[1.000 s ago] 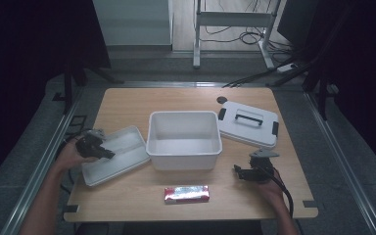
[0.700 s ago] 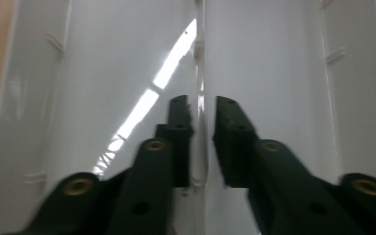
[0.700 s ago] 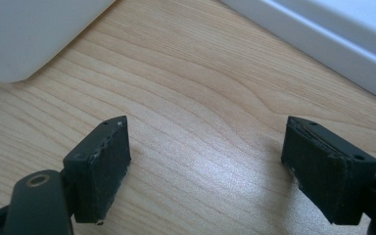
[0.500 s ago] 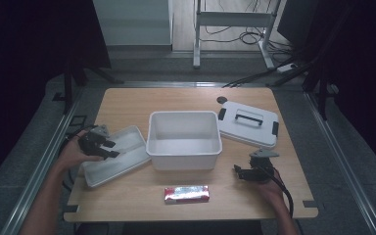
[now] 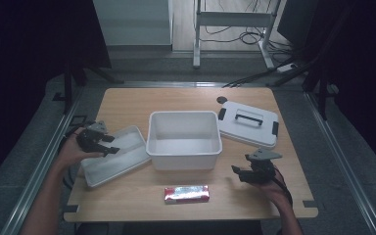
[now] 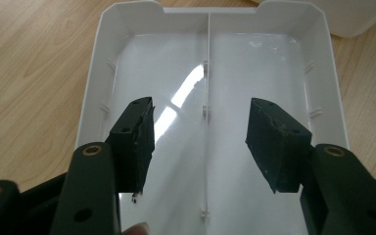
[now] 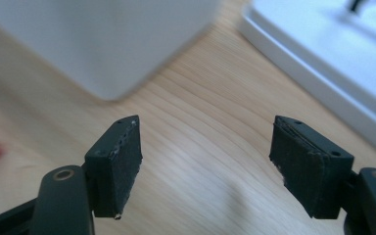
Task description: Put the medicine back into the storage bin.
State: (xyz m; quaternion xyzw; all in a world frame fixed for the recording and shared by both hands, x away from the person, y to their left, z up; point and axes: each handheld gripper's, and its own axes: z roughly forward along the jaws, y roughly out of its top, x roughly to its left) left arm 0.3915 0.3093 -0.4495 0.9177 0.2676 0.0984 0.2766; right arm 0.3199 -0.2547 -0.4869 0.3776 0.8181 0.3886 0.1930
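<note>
High view, left edge: the person's left hand (image 5: 71, 149) holds the left gripper (image 5: 111, 148) over the near-left part of the wooden table (image 5: 127, 100)
Left gripper: jaws have just been opening and stand wide apart, nothing between the pads; in the left gripper view they hang above the tray, one finger (image 6: 137, 139) over each side of its centre ridge
Shallow tray: white divided tray (image 5: 90, 174), lying flat and turned at an angle on the table, just beside the left wall of the tub; in the left gripper view its two long compartments (image 6: 259, 73) are bare and glossy
Open tub: deep white rectangular tub (image 5: 184, 117) at the table's middle, upright, with nothing seen inside
Red packet: a flat red wrapped packet (image 5: 186, 194) lies on the table in front of the tub, near the front edge, between the two hands and apart from both
Lid: white lid with a black handle and black clips (image 5: 248, 125), flat on the table right of the tub, slightly turned; a small dark round spot (image 5: 221, 100) sits just behind it
Right gripper: right gripper (image 5: 238, 172) in the right hand (image 5: 274, 183), low over bare wood in front of the lid, pointing toward the packet; jaws have just been closing a little yet are well parted, with only table grain between the fingers (image 7: 120, 161) in the right gripper view
</note>
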